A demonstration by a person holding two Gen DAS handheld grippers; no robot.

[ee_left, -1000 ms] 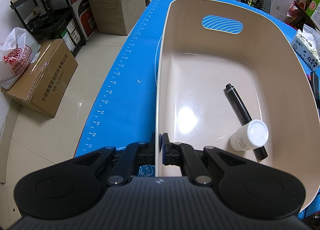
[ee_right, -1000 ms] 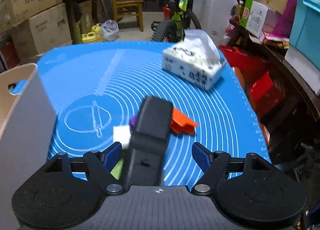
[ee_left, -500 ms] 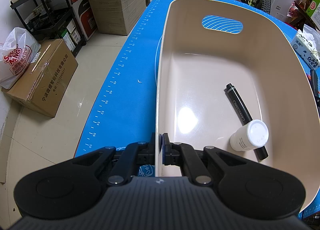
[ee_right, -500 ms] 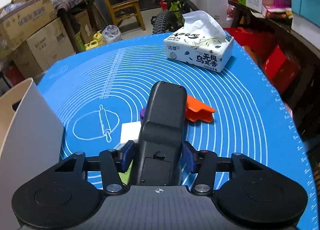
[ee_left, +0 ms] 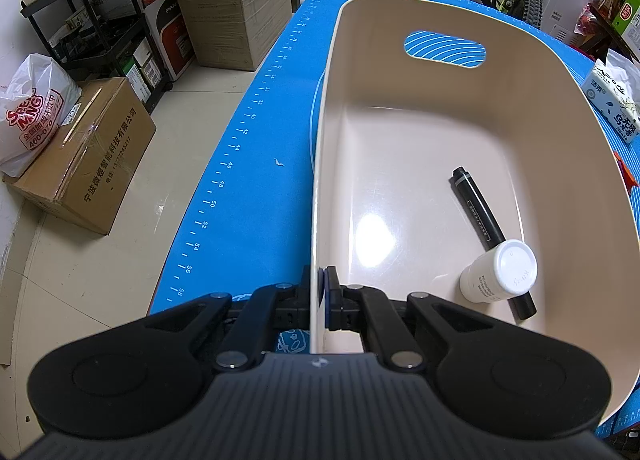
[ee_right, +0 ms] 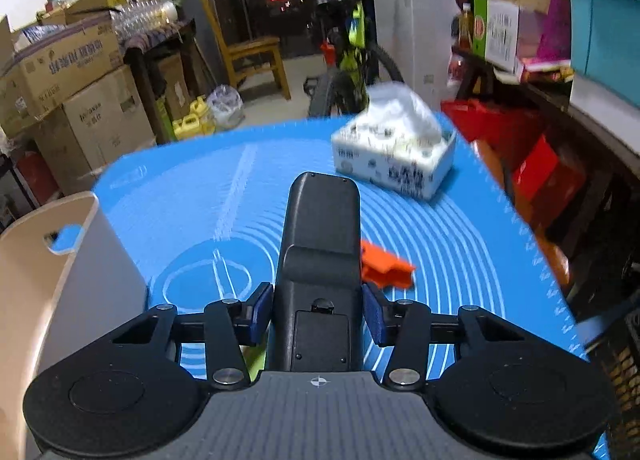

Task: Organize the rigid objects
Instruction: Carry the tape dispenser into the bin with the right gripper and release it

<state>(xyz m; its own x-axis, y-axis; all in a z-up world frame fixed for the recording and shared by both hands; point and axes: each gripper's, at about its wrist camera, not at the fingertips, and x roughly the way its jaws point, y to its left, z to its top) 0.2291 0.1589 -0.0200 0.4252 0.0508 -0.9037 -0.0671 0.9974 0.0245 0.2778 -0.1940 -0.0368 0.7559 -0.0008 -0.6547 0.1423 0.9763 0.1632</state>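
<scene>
Right hand-held gripper (ee_right: pixel 318 314) clamps black remote (ee_right: pixel 320 260); left (ee_left: pixel 318 306) pinches basin wall (ee_left: pixel 320 179) — marker (ee_left: pixel 486 223) (inside) only there.

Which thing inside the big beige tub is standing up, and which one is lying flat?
The small white bottle stands upright on its base in the beige tub, its round cap facing up. The black marker lies flat on the tub floor, one end tucked behind the bottle.

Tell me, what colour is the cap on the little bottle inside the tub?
White, clearest in the left wrist view: cap.
</scene>
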